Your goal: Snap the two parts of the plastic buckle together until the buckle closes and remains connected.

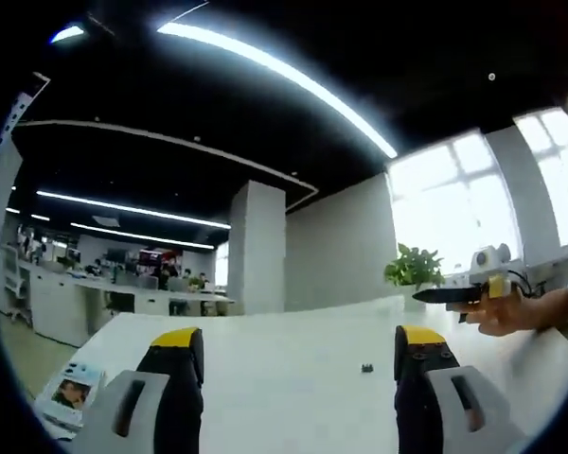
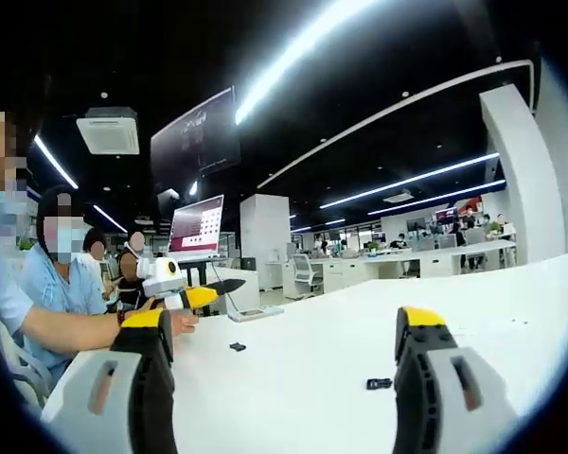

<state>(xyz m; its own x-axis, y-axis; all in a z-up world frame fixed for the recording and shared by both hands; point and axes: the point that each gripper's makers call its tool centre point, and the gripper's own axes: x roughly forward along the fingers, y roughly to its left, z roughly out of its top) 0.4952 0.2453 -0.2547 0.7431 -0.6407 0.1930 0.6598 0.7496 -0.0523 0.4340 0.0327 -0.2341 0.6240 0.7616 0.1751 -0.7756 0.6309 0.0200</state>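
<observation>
Two small black buckle parts lie apart on the white table (image 2: pixel 312 340): one (image 2: pixel 237 346) far off to the left, the other (image 2: pixel 379 383) close by my right gripper's right jaw. In the left gripper view a single black part (image 1: pixel 367 367) rests just left of the right jaw. My left gripper (image 1: pixel 298 364) is open with nothing between its yellow-tipped jaws. So is my right gripper (image 2: pixel 284 374), held above the table. Each gripper also appears in the other's view, in a hand: the right gripper (image 1: pixel 469 293) and the left gripper (image 2: pixel 191 293).
A booklet (image 1: pixel 71 390) lies at the table's left corner. A potted plant (image 1: pixel 415 268) stands beyond the far edge. Several people (image 2: pixel 62 274) sit at the left, near a monitor (image 2: pixel 199 227). A flat white item (image 2: pixel 256 312) lies on the table.
</observation>
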